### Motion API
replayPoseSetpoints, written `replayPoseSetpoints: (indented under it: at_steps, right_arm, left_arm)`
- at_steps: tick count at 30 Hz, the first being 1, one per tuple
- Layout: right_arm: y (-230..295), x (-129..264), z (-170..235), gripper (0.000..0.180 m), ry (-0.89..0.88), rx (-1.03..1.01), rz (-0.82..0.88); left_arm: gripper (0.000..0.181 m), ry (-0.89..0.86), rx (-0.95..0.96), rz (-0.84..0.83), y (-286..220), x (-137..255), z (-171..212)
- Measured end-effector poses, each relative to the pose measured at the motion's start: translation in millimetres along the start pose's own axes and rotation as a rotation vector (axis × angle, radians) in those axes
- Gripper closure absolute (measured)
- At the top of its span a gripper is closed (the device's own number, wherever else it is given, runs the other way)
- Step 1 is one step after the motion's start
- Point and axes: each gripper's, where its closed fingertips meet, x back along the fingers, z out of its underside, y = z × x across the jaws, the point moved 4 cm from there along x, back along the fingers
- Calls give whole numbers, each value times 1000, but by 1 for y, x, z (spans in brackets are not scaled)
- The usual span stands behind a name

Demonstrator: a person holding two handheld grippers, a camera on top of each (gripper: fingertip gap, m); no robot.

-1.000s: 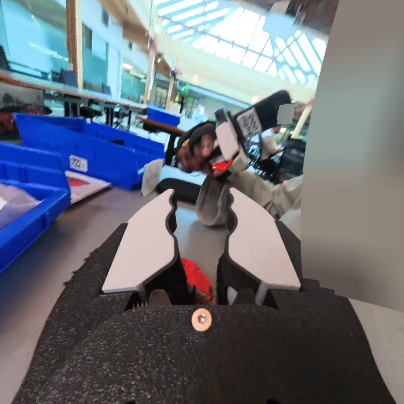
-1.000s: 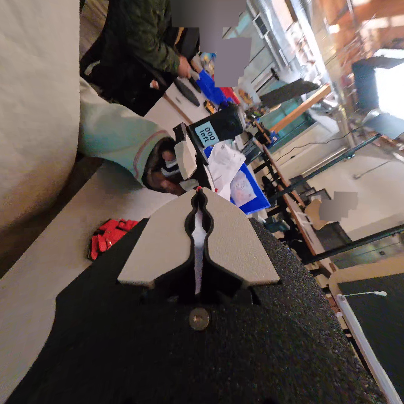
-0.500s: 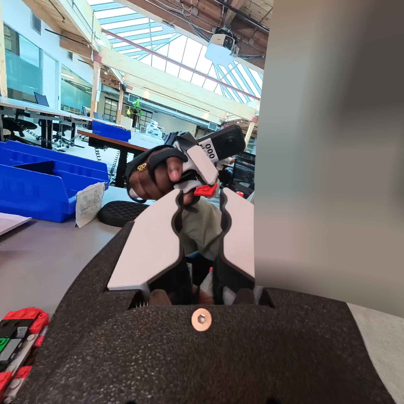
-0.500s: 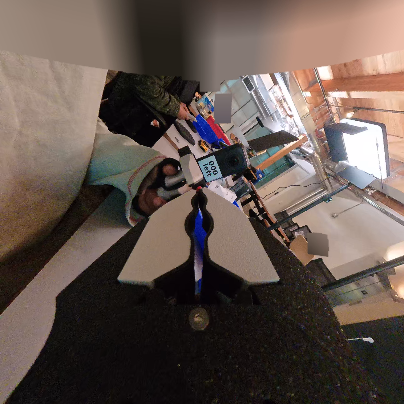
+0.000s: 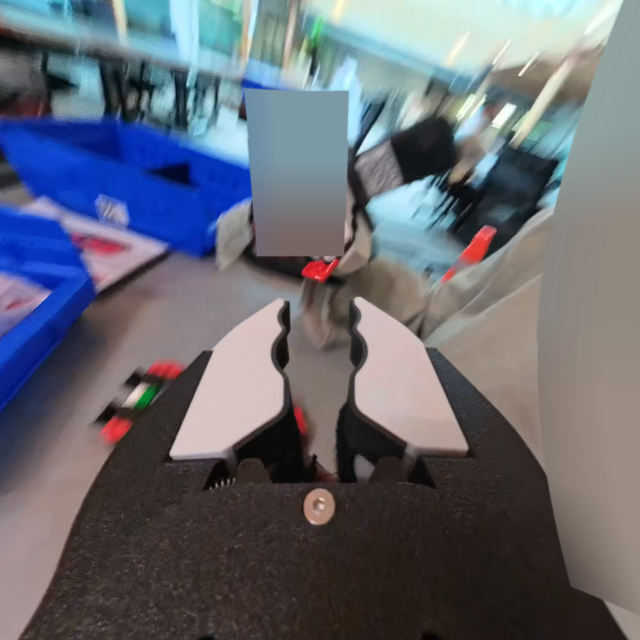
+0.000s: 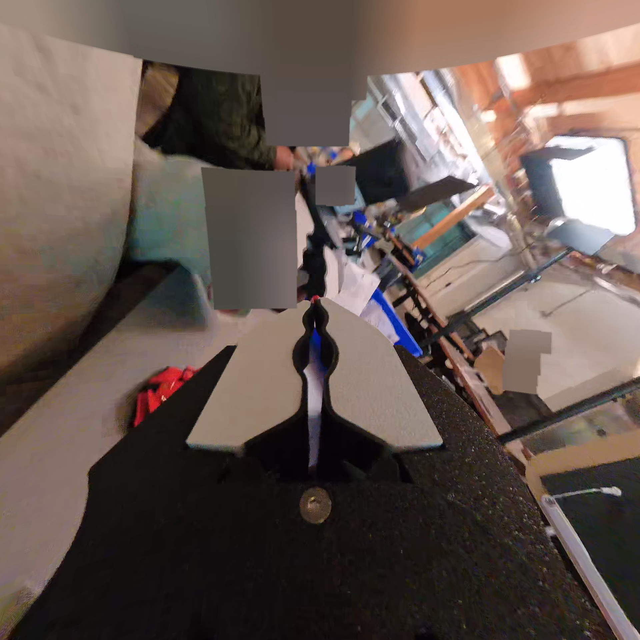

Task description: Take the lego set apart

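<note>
The left tool (image 5: 318, 308) stands open, a clear gap between its fingers, with nothing in it. It hangs over the grey worktop (image 5: 194, 311). The right tool (image 6: 316, 304) is closed, tips pinched on a small red piece (image 6: 314, 300); in the left wrist view the same red piece (image 5: 319, 269) shows at the tips of that tool, in the air above the worktop and a bit ahead of the left one.

The rest of the lego set (image 5: 138, 398), red w/ black, white and green parts, lies on the worktop just beside the left tool's body, on its left side. In the right wrist view it shows as a red heap (image 6: 162, 388).

To do the step well, I judge: put the red piece down away from the set first, so it does not mix w/ the parts still joined. Then bring the left tool down to hold the set firm, and pull w/ the right one at one brick only, straight off, no twisting.

Hard to see: both views are motion-blurred, esp. the left. Grey patches hide most of the right tool and the hand. The set is partly cut off by the tool bodies, so which bricks are still joined I cannot tell. The blue bins (image 5: 114, 173) at the left are blurred; contents unclear.
</note>
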Motion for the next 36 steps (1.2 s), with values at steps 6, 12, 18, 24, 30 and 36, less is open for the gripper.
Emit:
replayPoseSetpoints:
  at_steps: [6, 12, 18, 24, 30, 36]
  right_arm:
    - [7, -1, -6, 180, 39, 51, -33]
    - [3, -1, -25, 180, 31, 117, 18]
    - [3, -1, -24, 180, 33, 115, 21]
    - [3, -3, -24, 176, 29, 112, 25]
    - [3, -4, -23, 179, 14, 99, 21]
    - [3, -4, -25, 179, 14, 104, 26]
  left_arm:
    - [172, 737, -102, -68, 21, 20, 49]
    - [176, 792, -129, 16, 18, 0, 63]
    - [177, 877, -216, -66, 18, -6, 70]
    - [177, 855, -260, -63, 13, -8, 66]
    - [177, 867, -277, -40, 8, -11, 68]
    - [177, 854, -285, -38, 8, -12, 68]
